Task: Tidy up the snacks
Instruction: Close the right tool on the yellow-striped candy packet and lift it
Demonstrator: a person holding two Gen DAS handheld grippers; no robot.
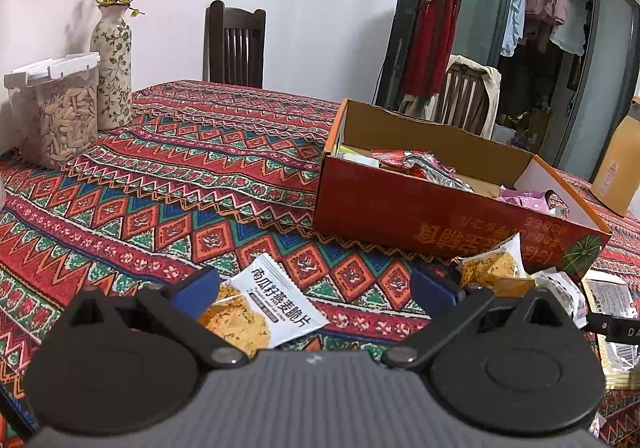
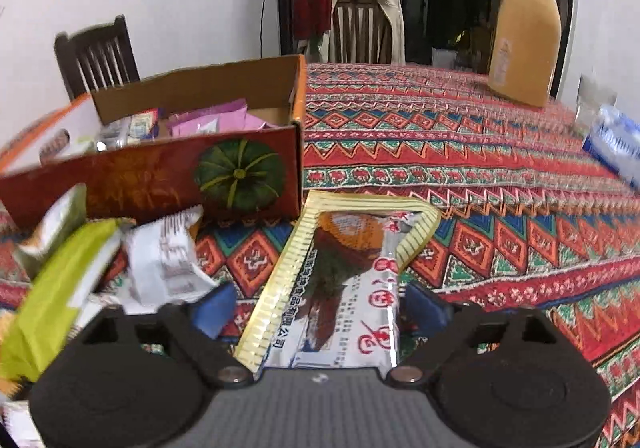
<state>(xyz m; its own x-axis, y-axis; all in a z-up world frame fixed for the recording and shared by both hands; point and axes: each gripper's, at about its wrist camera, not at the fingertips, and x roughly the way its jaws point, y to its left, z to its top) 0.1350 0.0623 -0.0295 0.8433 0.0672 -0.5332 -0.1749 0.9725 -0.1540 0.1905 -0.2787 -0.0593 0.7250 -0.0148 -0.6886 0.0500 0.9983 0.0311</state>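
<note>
Lying between the right claw (image 2: 320,308) fingers (spread) — silver snack packet (image 2: 344,288).

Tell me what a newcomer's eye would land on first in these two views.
The loud red zigzag tablecloth fills both views, with the open red snack box, painted with a green pumpkin, standing on it. Nearest the left gripper, a white oat-crisp packet lies between its open jaws. The right gripper straddles a gold-edged silver packet in front of the box.
</note>
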